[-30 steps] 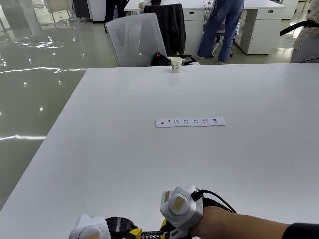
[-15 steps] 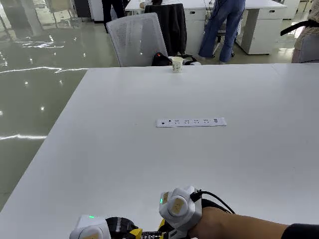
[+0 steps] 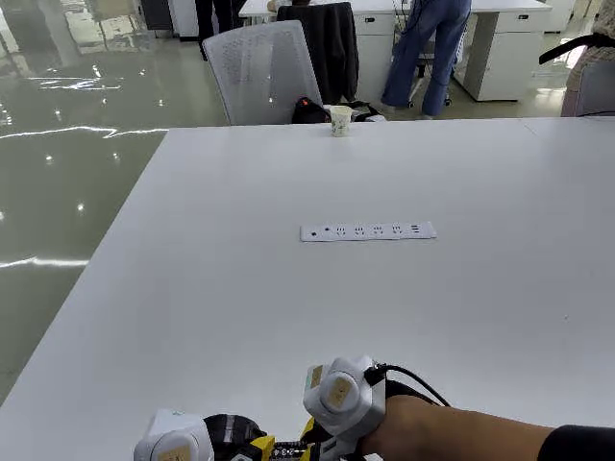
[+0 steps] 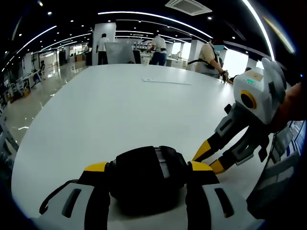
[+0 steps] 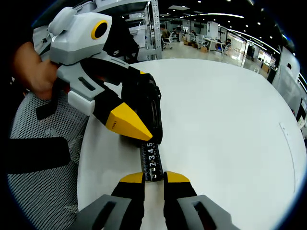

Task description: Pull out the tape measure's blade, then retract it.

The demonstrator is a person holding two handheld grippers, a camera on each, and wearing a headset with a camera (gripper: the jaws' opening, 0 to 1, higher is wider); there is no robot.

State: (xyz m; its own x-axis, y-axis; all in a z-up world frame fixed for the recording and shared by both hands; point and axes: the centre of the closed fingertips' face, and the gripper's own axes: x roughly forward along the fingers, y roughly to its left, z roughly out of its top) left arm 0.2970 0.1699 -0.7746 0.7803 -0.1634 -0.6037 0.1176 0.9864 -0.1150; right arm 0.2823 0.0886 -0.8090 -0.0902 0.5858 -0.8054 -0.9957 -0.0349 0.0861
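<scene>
In the right claw, the blade runs straight from the case.

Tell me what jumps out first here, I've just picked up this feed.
The black tape measure sits clamped in the left gripper at the near edge of the white table, while the right gripper pinches the tip of the short numbered blade. Farther out lie a power strip mid-table and a paper cup at the far edge.
</scene>
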